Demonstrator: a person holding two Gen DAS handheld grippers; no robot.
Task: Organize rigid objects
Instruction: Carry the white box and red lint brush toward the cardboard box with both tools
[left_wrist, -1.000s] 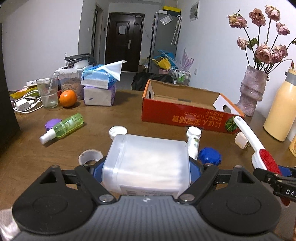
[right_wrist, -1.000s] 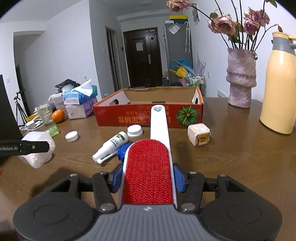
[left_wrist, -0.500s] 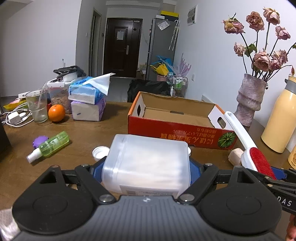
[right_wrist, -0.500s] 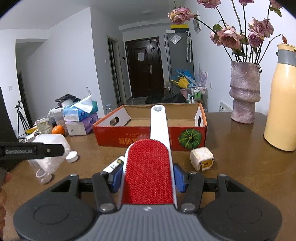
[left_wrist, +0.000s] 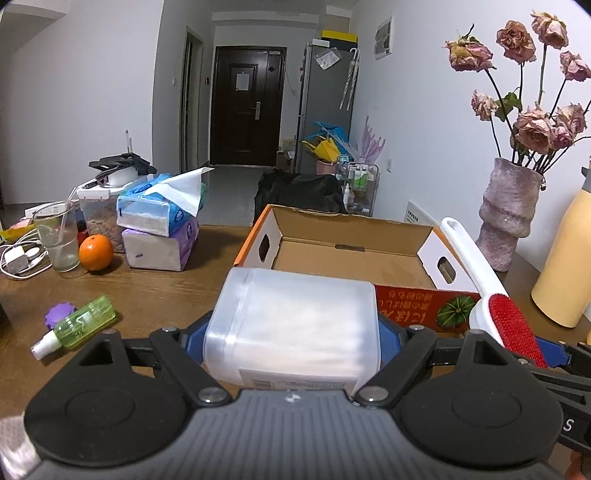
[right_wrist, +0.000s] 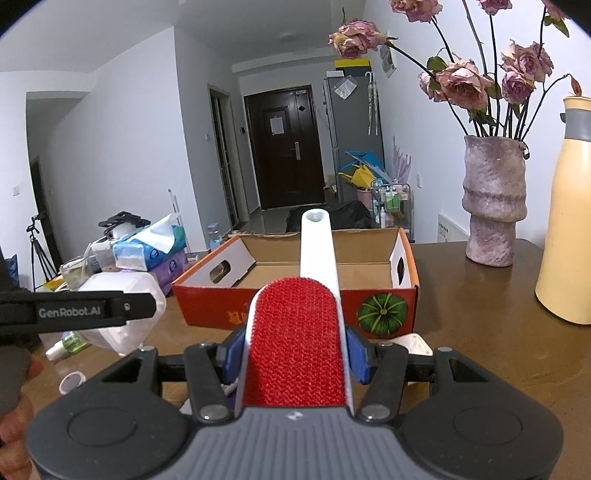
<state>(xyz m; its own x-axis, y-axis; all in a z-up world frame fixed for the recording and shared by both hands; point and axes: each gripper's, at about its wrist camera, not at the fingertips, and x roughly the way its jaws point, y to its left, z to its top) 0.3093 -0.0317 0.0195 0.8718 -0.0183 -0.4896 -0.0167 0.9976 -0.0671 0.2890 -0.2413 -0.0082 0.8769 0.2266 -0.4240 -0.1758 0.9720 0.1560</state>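
Note:
My left gripper (left_wrist: 293, 332) is shut on a translucent white plastic container (left_wrist: 295, 321) and holds it in the air just before the near wall of an open red cardboard box (left_wrist: 351, 258). My right gripper (right_wrist: 293, 350) is shut on a red lint brush (right_wrist: 295, 350) with a white handle that points over the box (right_wrist: 295, 295). The brush also shows at the right of the left wrist view (left_wrist: 509, 325). The container shows at the left of the right wrist view (right_wrist: 122, 306). The box is empty inside.
On the brown table (left_wrist: 166, 291) lie a green spray bottle (left_wrist: 77, 325), a purple cap (left_wrist: 59, 314), an orange (left_wrist: 96, 253), a glass (left_wrist: 57, 238) and stacked tissue packs (left_wrist: 159, 229). A vase of roses (right_wrist: 493, 203) and a yellow flask (right_wrist: 569, 221) stand at the right. A small white cube (right_wrist: 415, 341) lies beside the box.
Both grippers have risen and moved forward toward the box with their objects. The box now looks nearer and its inside shows more.

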